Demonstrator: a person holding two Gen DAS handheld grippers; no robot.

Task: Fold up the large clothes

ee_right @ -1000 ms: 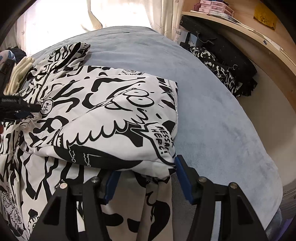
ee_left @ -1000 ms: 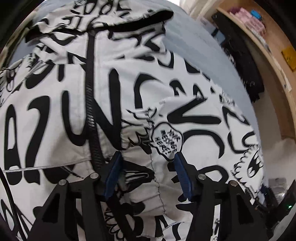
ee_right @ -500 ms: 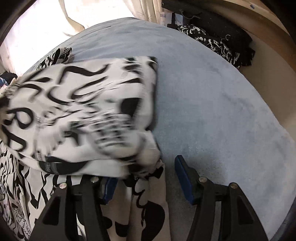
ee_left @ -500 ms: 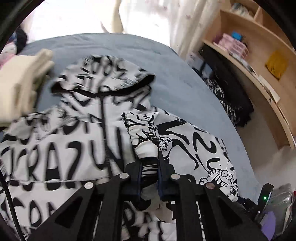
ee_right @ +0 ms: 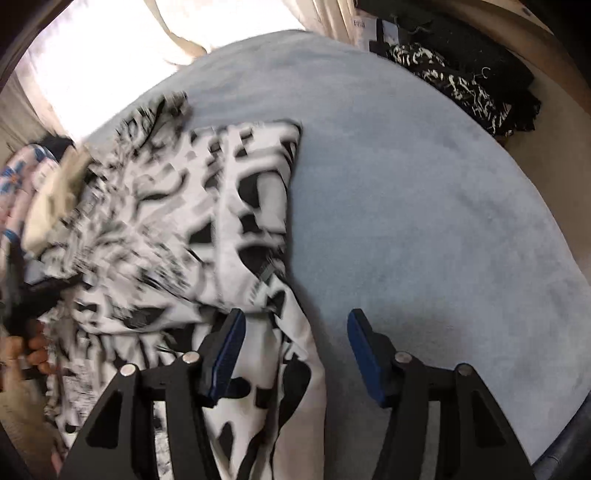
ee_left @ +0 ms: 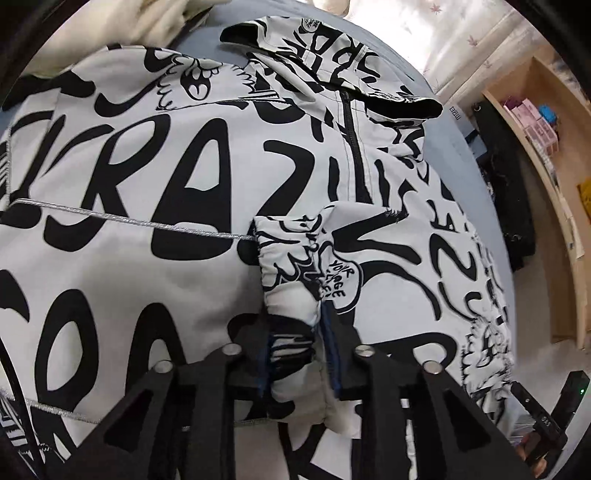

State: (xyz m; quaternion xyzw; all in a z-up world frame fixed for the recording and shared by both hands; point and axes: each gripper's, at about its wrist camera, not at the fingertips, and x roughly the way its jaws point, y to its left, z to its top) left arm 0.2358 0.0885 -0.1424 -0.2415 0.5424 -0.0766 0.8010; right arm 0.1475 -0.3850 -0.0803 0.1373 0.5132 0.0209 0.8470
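The black-and-white printed jacket [ee_left: 177,206] lies zipped and face up on the blue bed [ee_right: 406,206]. The left gripper [ee_left: 295,354] has its jaws closed on the elastic cuff of the sleeve [ee_left: 295,266], laying it across the chest: the sleeve fold is in hand. The right gripper [ee_right: 293,350] hangs with jaws wide apart and empty over the jacket's edge. Next, likely release the cuff and smooth it. Big letters read roughly "KRAZ"; a bubble says "YOUR", the rest blurred.

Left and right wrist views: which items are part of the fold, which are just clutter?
Job:
- printed jacket
- sleeve cuff, pinched in left gripper
- right gripper, open

Clutter:
- cream garment
- black clothes pile
- shelf boxes
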